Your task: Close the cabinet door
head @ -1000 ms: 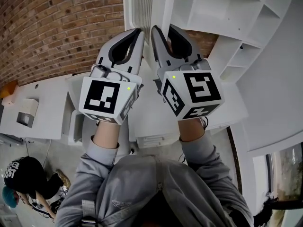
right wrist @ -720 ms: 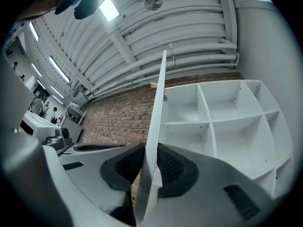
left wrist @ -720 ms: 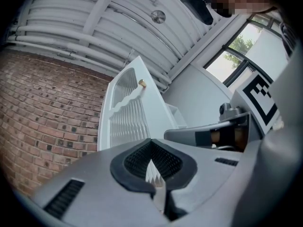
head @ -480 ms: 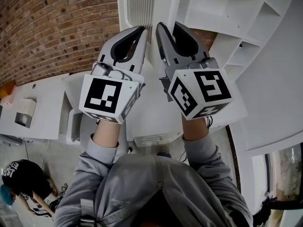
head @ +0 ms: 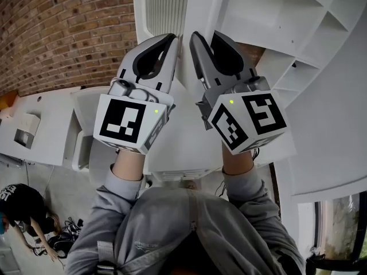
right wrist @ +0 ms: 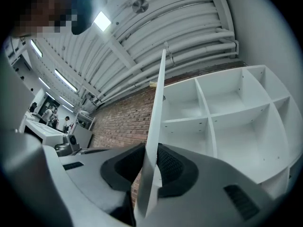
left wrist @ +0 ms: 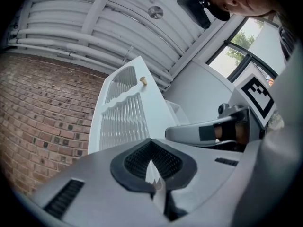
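Observation:
The white cabinet door (head: pixel 166 7) with a louvred panel stands open, edge-on to me, beside the white open shelves (head: pixel 275 10). My right gripper (head: pixel 205 34) is shut on the door's edge (right wrist: pixel 156 126), which runs up between its dark pads; the shelves (right wrist: pixel 227 117) lie to its right. A small brass knob (right wrist: pixel 153 84) sticks out of the door higher up. My left gripper (head: pixel 166 37) is held against the door's louvred face (left wrist: pixel 123 117), jaws shut with nothing in them. From the left gripper (left wrist: pixel 154 174) the knob (left wrist: pixel 143 81) shows near the panel's top.
A brick wall (head: pixel 69 33) fills the left. White desks (head: pixel 34 130) stand below it, and a person (head: pixel 17 205) crouches on the floor at lower left. A white panel (head: pixel 332 125) runs along the right. Pipes cross the ceiling (right wrist: pixel 156 27).
Both grippers have moved together with the door, the right one drifting rightward towards the shelves. The door panel and shelves now fill more of the head view.

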### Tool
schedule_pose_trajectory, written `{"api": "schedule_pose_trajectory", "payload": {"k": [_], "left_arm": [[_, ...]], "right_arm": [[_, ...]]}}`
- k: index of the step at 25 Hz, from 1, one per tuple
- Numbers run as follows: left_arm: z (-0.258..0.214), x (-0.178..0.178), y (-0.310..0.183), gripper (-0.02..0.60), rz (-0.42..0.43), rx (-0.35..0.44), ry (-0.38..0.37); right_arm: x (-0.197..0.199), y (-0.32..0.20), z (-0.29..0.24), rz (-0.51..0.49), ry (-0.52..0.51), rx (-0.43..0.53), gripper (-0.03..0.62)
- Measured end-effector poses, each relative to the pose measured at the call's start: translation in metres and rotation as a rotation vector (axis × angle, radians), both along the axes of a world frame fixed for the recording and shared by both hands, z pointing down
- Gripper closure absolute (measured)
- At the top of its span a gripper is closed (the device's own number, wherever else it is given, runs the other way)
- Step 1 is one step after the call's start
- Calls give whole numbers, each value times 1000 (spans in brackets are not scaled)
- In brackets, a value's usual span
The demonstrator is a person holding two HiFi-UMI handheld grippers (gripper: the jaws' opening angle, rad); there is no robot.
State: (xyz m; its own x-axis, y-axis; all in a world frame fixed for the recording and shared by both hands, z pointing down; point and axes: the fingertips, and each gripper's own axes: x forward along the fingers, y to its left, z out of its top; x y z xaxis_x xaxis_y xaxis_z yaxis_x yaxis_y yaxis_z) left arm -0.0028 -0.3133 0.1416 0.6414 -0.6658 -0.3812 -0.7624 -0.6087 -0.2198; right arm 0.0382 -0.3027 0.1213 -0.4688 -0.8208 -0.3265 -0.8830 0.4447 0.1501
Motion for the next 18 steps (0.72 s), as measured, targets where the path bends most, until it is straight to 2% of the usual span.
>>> {"api": "schedule_pose_trajectory", "payload": {"k": [8,18], "left_arm": [[0,32,-25,575,-13,5,25],[3,71,-66,575,-56,-1,12]], "right_arm": [[31,-21,1,-76,8,-1,496],[76,-57,2,-169,-18,-1,490]]}}
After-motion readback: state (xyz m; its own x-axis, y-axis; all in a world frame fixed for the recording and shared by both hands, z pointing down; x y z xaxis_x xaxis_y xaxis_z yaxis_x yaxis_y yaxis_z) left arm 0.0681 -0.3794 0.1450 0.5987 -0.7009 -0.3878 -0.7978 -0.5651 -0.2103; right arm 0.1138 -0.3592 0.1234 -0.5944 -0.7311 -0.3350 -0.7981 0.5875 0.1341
